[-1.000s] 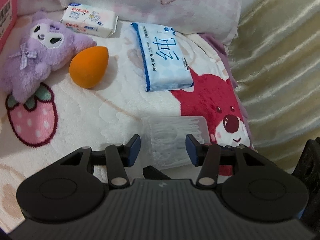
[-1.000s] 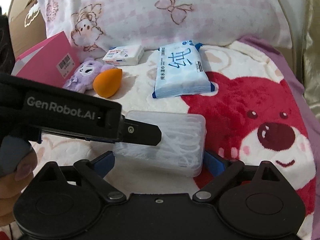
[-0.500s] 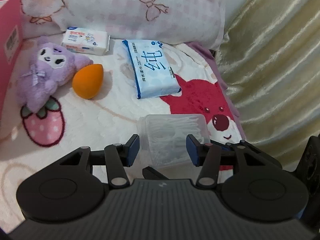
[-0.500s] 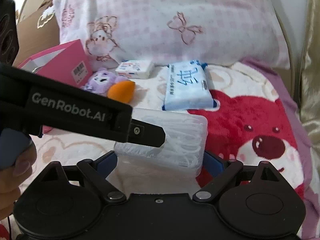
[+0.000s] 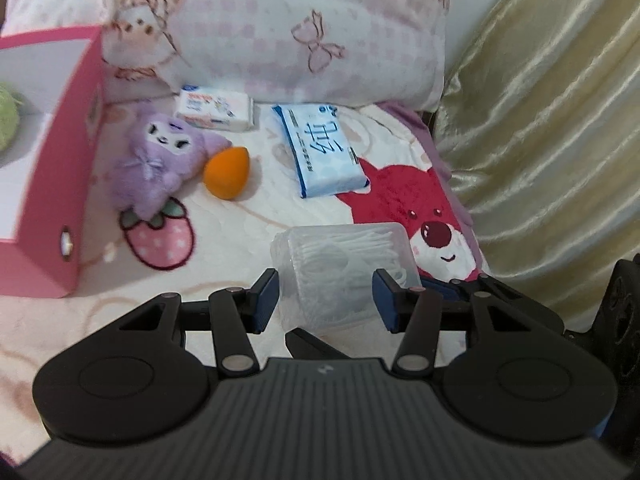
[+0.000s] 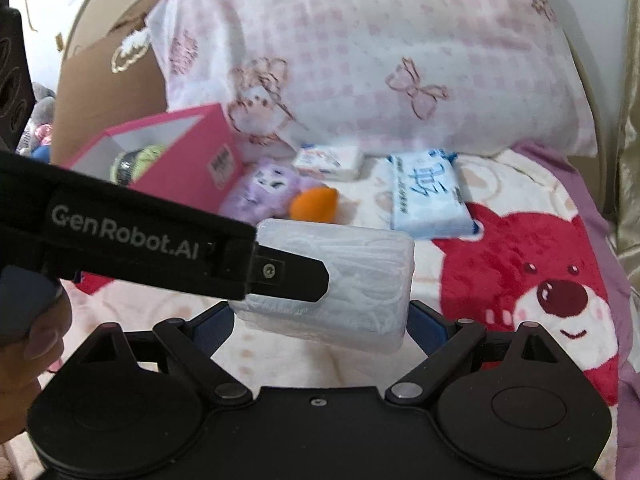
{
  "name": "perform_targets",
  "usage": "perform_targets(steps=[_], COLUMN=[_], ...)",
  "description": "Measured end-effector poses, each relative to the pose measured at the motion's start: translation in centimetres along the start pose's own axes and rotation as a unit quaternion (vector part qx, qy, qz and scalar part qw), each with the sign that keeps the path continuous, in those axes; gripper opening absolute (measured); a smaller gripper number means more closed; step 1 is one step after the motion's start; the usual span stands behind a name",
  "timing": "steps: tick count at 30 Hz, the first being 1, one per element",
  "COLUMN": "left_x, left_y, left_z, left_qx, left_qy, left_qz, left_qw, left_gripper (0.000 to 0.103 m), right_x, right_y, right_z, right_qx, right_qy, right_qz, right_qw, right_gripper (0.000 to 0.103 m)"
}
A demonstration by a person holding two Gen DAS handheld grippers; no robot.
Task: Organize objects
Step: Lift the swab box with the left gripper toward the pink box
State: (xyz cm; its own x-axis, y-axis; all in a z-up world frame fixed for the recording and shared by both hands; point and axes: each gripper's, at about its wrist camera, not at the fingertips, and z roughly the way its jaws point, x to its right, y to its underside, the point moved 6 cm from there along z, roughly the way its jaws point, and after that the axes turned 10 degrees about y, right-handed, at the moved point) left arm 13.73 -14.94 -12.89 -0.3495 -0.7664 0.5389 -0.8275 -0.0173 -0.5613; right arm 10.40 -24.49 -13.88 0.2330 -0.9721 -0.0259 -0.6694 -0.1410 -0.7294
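the right gripper [image 6: 320, 330] clamps a clear box [image 6: 340, 280] of cotton swabs by its two short ends, one blue pad at each end, and holds it clear of the blanket [image 6: 500, 280]. the left gripper [image 5: 325, 295] has its pads on the box's [image 5: 344, 272] long sides — the left pad looks to touch the plastic, but whether the right pad presses it i cannot tell, so its grip is unclear. in the right view the left gripper's finger [image 6: 288, 276] lies across the near face of the box.

beyond the box, on the blanket, a blue wipes pack [image 5: 324, 156] lies flat, with a small white pack [image 5: 216, 110] just left of it against the pillow [image 5: 280, 32]. an orange sponge [image 5: 227, 174] sits beside a purple plush [image 5: 160, 164], touching or nearly so. left of the plush stands an open pink box [image 5: 60, 184] with something green [image 6: 140, 156] inside. a gold curtain [image 5: 540, 120] hangs along the bed's right edge, and a brown board [image 6: 104, 80] rises behind the pink box [image 6: 192, 152].
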Motion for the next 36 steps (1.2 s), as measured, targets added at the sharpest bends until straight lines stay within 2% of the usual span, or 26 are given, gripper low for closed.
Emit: perform_targets(steps=[12, 36], left_x=[0.5, -0.7], left_y=[1.3, -0.1], left_z=[-5.7, -15.0], left_qx=[-0.012, -0.019], left_qy=[-0.045, -0.048], left_qz=[0.026, 0.007], left_qw=[0.9986, 0.9986], left_gripper=[0.049, 0.049], right_x=[-4.7, -10.8], right_y=[-0.6, -4.5], right_z=[-3.2, -8.1], right_qx=[-0.019, -0.044], right_qy=[-0.024, -0.065], right_qz=[-0.03, -0.04], right_qw=[0.999, 0.996], right_gripper=[0.095, 0.095])
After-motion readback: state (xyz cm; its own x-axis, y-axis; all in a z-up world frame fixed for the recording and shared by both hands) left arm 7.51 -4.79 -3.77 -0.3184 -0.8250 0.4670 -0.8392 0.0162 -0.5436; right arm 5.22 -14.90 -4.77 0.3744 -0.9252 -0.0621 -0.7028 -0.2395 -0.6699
